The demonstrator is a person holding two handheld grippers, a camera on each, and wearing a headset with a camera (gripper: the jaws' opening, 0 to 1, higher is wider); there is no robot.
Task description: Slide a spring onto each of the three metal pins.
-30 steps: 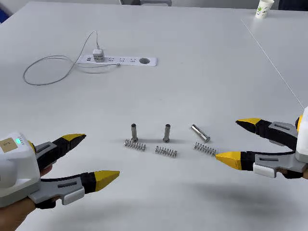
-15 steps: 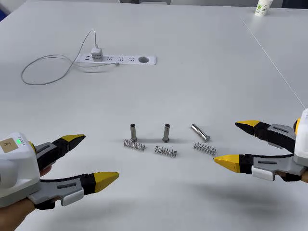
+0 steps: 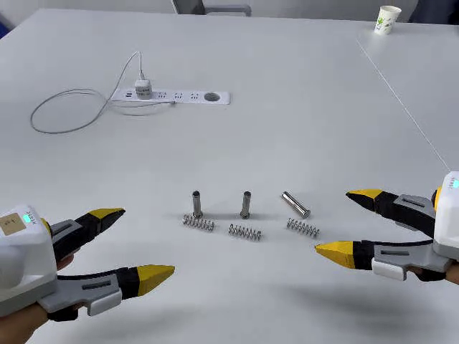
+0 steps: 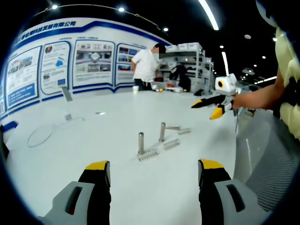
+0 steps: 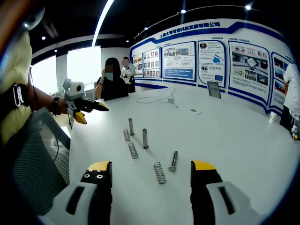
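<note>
Left gripper (image 3: 147, 241) and right gripper (image 3: 332, 221) gape empty, flanking coiled wire springs (image 3: 244, 231) and smooth cylindrical pins (image 3: 245, 204).

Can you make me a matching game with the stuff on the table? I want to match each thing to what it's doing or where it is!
Things:
1. right pin
2. left pin
3. power strip
4. paper cup

States:
A. metal, standing on end
B. far back on the right
C. metal, lying on its side
D. has a white charger plugged in

Pairs: 1-C, 2-A, 3-D, 4-B
</note>
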